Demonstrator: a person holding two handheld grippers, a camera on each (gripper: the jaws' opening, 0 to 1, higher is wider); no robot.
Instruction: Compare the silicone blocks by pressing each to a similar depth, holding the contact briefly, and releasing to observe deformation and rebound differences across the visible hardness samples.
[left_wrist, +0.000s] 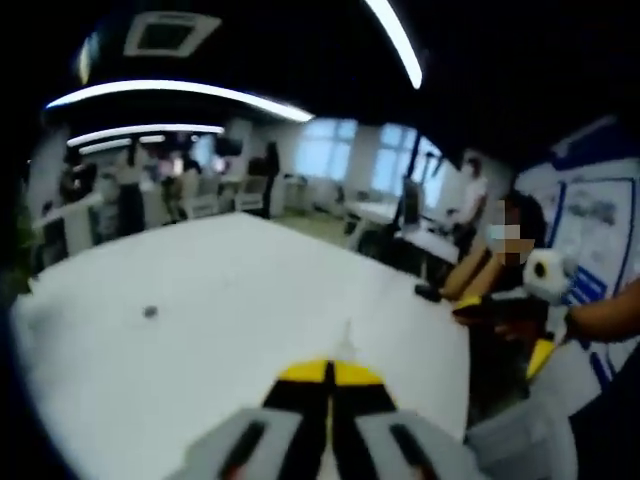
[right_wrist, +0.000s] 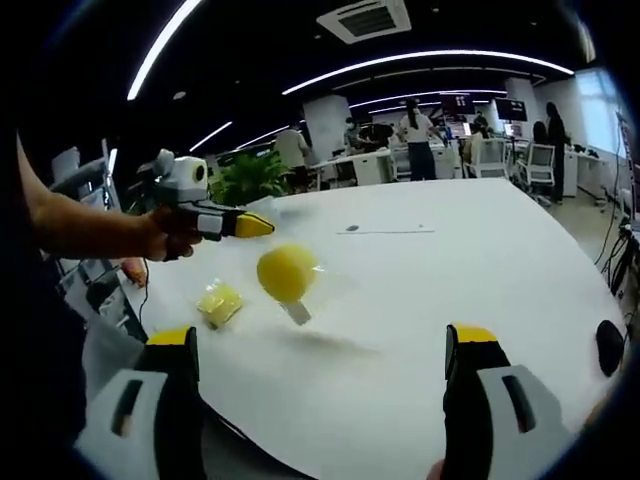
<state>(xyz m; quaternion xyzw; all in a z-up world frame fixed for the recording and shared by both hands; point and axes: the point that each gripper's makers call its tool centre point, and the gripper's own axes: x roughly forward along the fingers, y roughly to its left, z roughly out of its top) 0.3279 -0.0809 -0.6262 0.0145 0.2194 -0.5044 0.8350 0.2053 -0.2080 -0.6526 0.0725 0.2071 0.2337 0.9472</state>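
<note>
Two yellow silicone samples lie on the white table (right_wrist: 430, 290) in the right gripper view: a rounded one (right_wrist: 287, 272) in clear wrapping and a smaller flat square one (right_wrist: 220, 302) to its left. My right gripper (right_wrist: 322, 338) stands wide open in front of them, touching neither. My left gripper (right_wrist: 262, 226), held in a hand, hovers beyond the samples with its yellow tips together. In the left gripper view its own jaws (left_wrist: 330, 372) meet over bare table (left_wrist: 200, 300), nothing between them. The right gripper (left_wrist: 545, 300) shows at the right edge.
A small dark spot (left_wrist: 150, 312) marks the tabletop. A black object (right_wrist: 610, 346) lies near the table's right edge. A seated person (left_wrist: 490, 275) is at the table's far side; office desks, chairs and standing people fill the background.
</note>
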